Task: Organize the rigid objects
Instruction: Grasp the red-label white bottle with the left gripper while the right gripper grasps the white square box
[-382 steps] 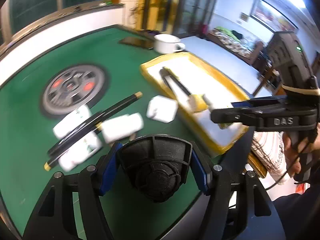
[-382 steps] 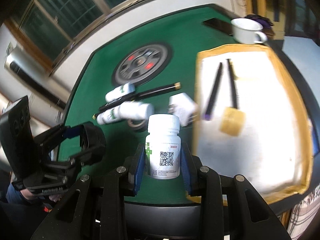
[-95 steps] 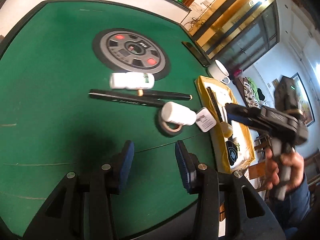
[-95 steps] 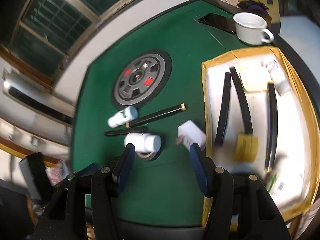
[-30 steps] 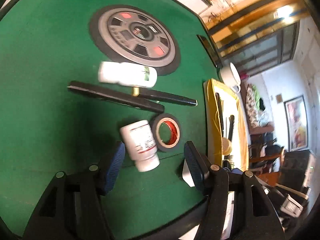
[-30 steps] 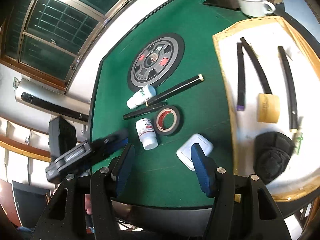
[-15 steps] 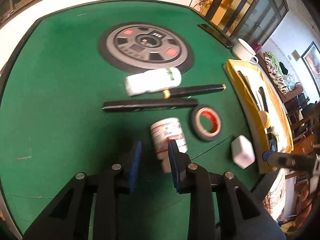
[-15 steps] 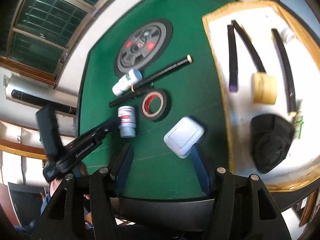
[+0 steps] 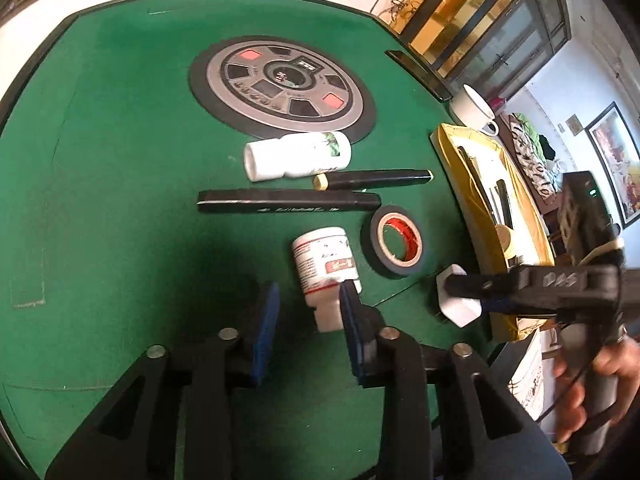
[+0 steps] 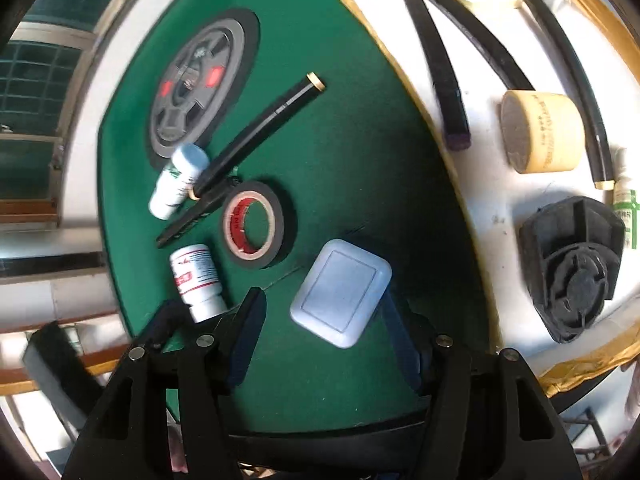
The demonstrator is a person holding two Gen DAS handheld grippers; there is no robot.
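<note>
Left hand-held gripper [image 9: 307, 308]: released, straddling red-labelled white plastic bottle [image 9: 325, 266] | right hand-held gripper [image 10: 320, 336]: released around flat white rounded box [image 10: 341, 292] | gold-rimmed white tray [image 10: 492, 200] ahead-right partly filled; tabletop [image 9: 120, 160] items remain.

Left gripper [image 9: 306, 316]: matte black angular frame, blue finger pads [image 9: 267, 312], round silver screw heads at the joints; right gripper [image 10: 320, 340]: same black frame, blue pads, silver screws, "DAS" embossed on its side, pale band round the handle; bare-skinned right hand [image 9: 592, 380], thin black cable alongside
</note>
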